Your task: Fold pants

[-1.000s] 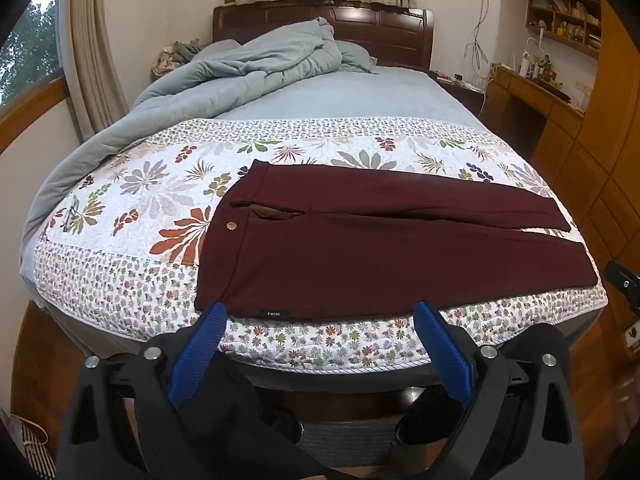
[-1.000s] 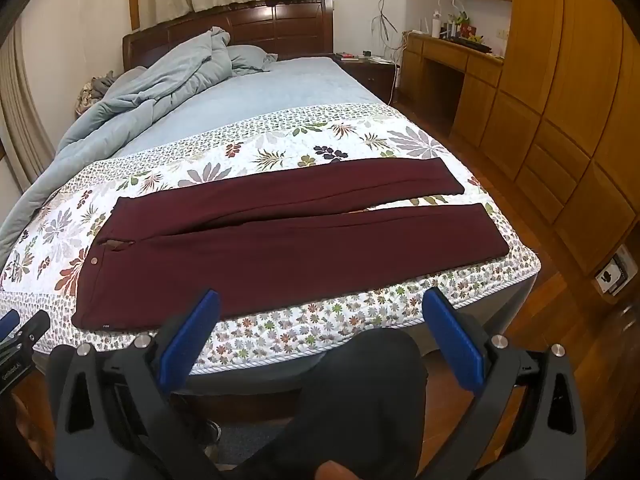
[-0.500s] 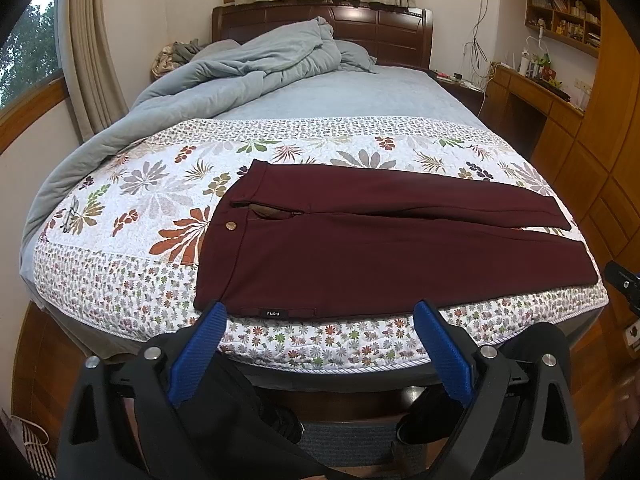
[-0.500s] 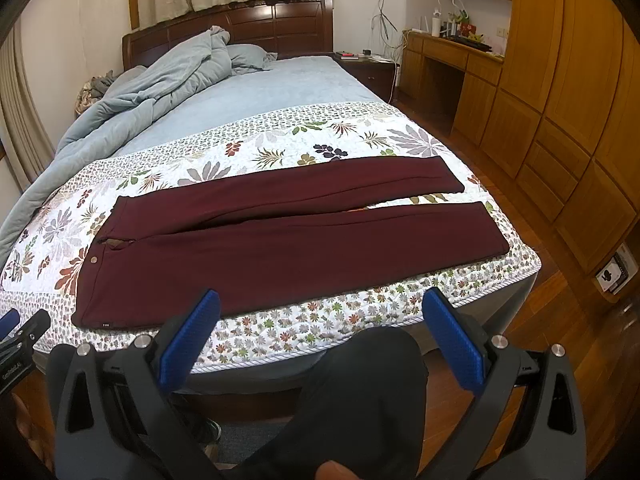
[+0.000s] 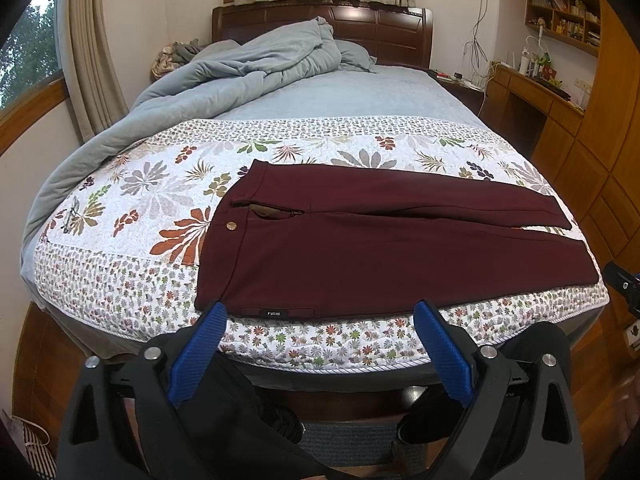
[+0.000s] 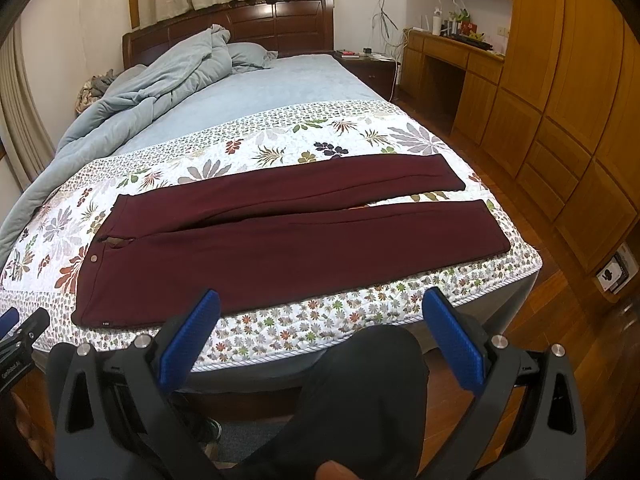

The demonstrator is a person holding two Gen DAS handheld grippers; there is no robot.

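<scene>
Both tools, left (image 5: 320, 350) and right (image 6: 322, 336), stay spread and unmoved short of the flat, untouched pants (image 5: 384, 244).

label on waistband (image 5: 274, 313): lettering too small to read
right gripper (image 5: 624, 284): in the left wrist view, cut off by the right edge; only a black tip shows
left gripper (image 6: 20, 332): in the right wrist view, cut off by the left edge
bed (image 6: 500, 292): its near side is hidden behind the person's dark-clad knee (image 6: 372, 364)
shelf items (image 5: 560, 12): too small to identify
pile by headboard (image 5: 172, 56): blurred, kind unclear
</scene>
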